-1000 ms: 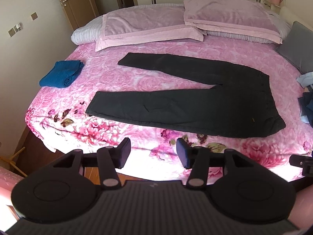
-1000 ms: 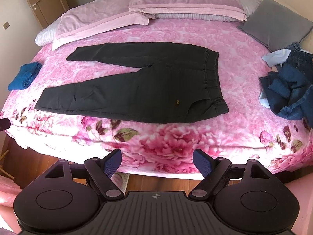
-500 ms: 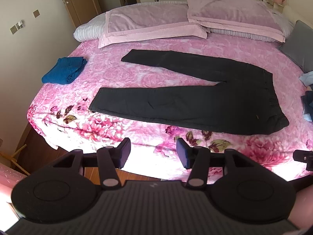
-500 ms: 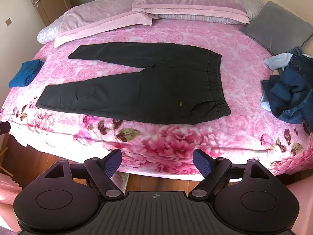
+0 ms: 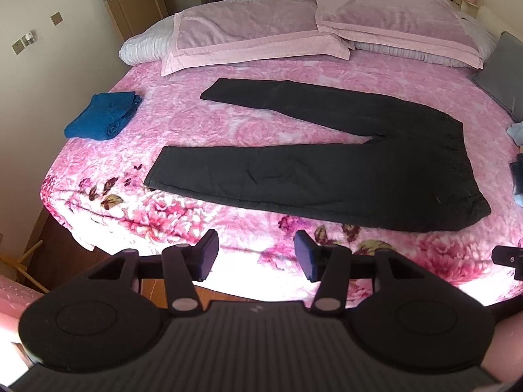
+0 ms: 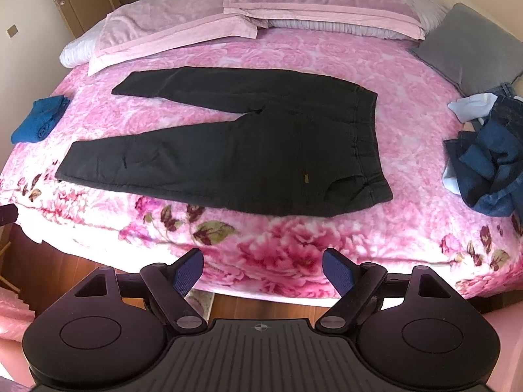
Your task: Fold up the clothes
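Note:
Black trousers (image 5: 327, 166) (image 6: 248, 150) lie spread flat on the pink flowered bed (image 5: 209, 124) (image 6: 294, 238), legs pointing left, waistband to the right. My left gripper (image 5: 256, 254) is open and empty at the bed's near edge, below the lower leg. My right gripper (image 6: 263, 271) is open wider, also empty, at the near edge below the waist area. Neither touches the trousers. A folded blue garment (image 5: 103, 119) (image 6: 39, 121) rests at the bed's left side.
A heap of jeans and pale cloth (image 6: 487, 160) lies at the right of the bed. Pink pillows (image 5: 255, 39) (image 6: 320, 3) line the head, a grey cushion (image 6: 470, 45) at the right. Wooden floor (image 6: 261, 307) shows under the grippers; a door (image 5: 121, 3) stands at the far left.
Both views have shifted a little: the bed and trousers sit slightly higher and further right in frame. Both grippers stay open and the trousers have not moved.

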The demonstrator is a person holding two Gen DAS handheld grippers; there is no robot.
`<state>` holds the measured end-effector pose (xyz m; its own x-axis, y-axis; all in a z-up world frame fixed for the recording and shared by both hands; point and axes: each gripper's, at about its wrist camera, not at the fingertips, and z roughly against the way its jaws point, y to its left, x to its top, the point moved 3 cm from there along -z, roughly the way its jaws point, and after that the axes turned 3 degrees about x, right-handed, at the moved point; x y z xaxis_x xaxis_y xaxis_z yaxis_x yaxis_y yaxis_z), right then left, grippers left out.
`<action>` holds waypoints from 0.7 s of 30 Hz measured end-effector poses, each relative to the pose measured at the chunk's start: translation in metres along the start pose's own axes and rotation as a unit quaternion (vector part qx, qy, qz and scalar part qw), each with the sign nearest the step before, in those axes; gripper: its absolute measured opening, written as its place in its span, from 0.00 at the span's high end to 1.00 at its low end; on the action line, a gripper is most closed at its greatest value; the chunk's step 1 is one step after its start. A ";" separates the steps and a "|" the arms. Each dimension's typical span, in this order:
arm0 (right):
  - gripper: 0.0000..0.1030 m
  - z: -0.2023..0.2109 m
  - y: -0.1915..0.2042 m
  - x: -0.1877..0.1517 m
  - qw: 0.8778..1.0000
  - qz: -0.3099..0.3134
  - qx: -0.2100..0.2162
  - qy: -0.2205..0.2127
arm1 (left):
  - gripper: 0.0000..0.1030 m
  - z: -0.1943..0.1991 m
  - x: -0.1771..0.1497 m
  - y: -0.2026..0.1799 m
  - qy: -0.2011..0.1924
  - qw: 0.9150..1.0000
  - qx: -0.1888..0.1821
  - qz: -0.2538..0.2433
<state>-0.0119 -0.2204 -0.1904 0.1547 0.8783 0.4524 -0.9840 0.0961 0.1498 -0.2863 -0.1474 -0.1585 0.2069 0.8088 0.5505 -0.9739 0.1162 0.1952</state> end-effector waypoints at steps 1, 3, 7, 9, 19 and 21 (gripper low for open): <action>0.20 -0.004 0.000 0.005 1.000 -0.001 -0.002 0.001 | 0.54 -0.005 0.004 0.001 0.002 1.000 -0.001 -0.001; 0.20 -0.012 -0.002 0.015 1.000 -0.006 -0.005 0.004 | 0.54 -0.016 0.013 0.002 0.005 1.000 -0.003 -0.002; 0.20 -0.033 -0.004 0.040 1.000 -0.025 -0.010 0.012 | 0.54 -0.038 0.032 0.004 0.012 1.000 -0.008 -0.004; 0.20 -0.047 -0.003 0.057 0.999 -0.035 -0.018 0.018 | 0.54 -0.058 0.051 0.007 0.021 1.000 -0.012 -0.012; 0.20 -0.101 0.016 0.140 0.993 -0.101 -0.050 0.035 | 0.54 -0.146 0.160 0.026 0.028 0.996 -0.050 -0.068; 0.20 -0.110 0.017 0.148 0.990 -0.120 -0.062 0.042 | 0.54 -0.164 0.179 0.025 0.025 0.995 -0.061 -0.081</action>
<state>-0.0150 -0.0369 -0.2177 0.3835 0.8581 0.3416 -0.9235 0.3600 0.1325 -0.2892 0.0946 -0.1880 0.3595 0.8008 0.4790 -0.9331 0.3140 0.1754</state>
